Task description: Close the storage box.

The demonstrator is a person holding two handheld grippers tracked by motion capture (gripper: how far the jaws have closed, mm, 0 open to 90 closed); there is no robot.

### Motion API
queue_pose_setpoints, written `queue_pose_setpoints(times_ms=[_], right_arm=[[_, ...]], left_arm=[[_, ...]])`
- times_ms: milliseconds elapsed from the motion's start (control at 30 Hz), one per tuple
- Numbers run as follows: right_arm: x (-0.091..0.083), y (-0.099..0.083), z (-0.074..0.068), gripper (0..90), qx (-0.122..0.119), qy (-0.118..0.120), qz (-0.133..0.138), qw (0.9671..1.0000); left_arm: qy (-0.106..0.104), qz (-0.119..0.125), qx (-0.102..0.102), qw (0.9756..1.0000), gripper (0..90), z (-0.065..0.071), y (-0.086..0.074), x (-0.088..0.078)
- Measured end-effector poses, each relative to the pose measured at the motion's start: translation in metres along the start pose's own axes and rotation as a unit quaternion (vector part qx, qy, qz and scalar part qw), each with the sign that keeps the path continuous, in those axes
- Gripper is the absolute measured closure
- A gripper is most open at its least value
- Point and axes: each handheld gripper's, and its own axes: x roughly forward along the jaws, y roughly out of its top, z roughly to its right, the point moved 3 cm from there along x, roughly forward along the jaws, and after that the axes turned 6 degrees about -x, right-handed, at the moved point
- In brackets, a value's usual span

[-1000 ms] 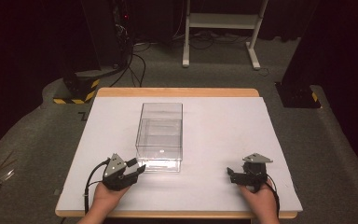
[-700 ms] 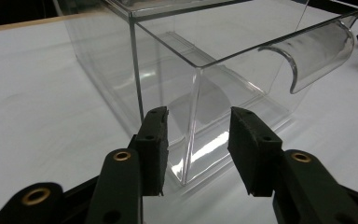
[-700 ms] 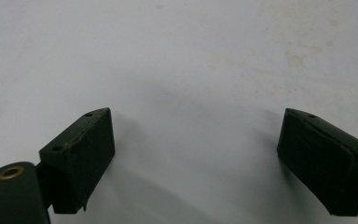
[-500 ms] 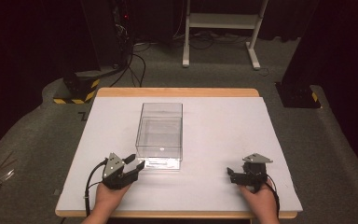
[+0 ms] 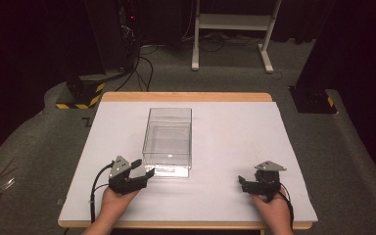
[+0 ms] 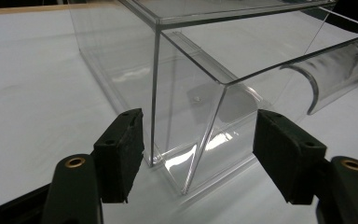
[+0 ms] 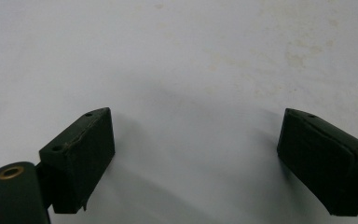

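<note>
The left gripper (image 5: 144, 175) sits at the near left corner of the clear plastic box (image 5: 169, 139), held in the person's left hand (image 5: 115, 198). Its jaws have just been opening and now stand apart; in the left gripper view the box's near corner (image 6: 186, 154) lies between them, with the left pad close beside the box's vertical edge and the right pad clear of the wall, so nothing is gripped. The right gripper (image 5: 245, 183) rests well apart, near the table's front right, in the right hand (image 5: 274, 210). In the right gripper view its jaws gape wide over bare white surface, holding nothing.

The box stands upright on the table, left of centre, open at the top. Being transparent, its walls are hard to trace; reflections and edges are what mark them. A curved clear piece (image 6: 340, 74) shows at the box's far side in the left gripper view, cut off at the frame's right edge, and what it is cannot be told. Both forearms are cut off by the bottom of the high view.

The white tabletop (image 5: 235, 132) carries a wooden rim and faint stains (image 7: 298, 51). Around it lies grey carpet (image 5: 44, 142). Beyond stand a white frame stand (image 5: 235, 29), trailing cables (image 5: 144, 63) and dark equipment with yellow-black striped bases (image 5: 81, 95), much of it lost in shadow.
</note>
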Motion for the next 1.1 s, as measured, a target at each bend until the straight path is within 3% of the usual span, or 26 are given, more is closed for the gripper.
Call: queue_pose_setpoints(times_ms=[133,767,1100], right_arm=[[0.0,0.0,0.0,10.9,0.0,0.0,0.0,1.0],[0.0,0.0,0.0,10.9,0.0,0.001,0.001,1.0],[0.0,0.0,0.0,10.9,0.0,0.001,0.001,1.0]], left_arm=[[0.001,-0.003,0.012,0.9999,32.7,0.001,0.001,0.002],[0.021,0.006,-0.013,0.9997,32.2,-0.01,0.015,0.021],[0.03,0.005,-0.012,0.9995,33.2,-0.013,0.021,0.029]])
